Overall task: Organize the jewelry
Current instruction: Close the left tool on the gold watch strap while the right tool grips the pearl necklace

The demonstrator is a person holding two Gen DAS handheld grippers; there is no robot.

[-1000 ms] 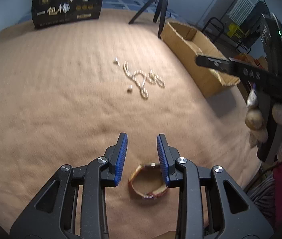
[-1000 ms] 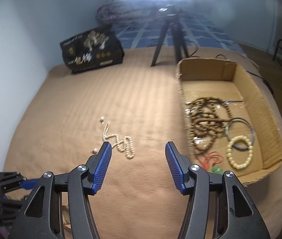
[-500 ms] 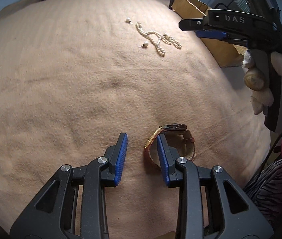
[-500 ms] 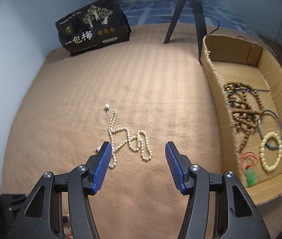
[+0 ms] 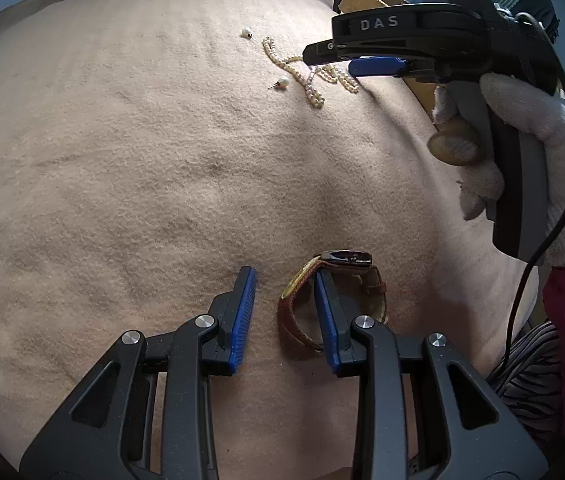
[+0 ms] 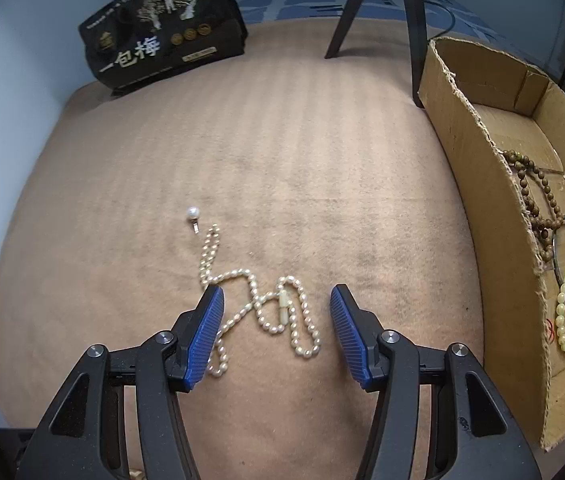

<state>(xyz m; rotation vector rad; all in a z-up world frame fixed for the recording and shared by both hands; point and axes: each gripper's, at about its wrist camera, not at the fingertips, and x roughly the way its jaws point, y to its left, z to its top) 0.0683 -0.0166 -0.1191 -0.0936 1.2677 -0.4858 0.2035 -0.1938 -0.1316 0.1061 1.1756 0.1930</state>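
Right wrist view: the pearl necklace (image 6: 260, 304) lies looped on the tan blanket (image 6: 282, 140), between the spread jaws of my right gripper (image 6: 277, 294). 1 pearl earring (image 6: 193, 213) sits just beyond it. My left gripper (image 5: 284, 278) is also spread, 1 finger inside the brown watch strap (image 5: 292, 312). Cardboard box (image 6: 478, 184) at right holds beads.

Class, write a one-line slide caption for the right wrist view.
Open right gripper poised over a pearl necklace on tan cloth, cardboard box of beads alongside.
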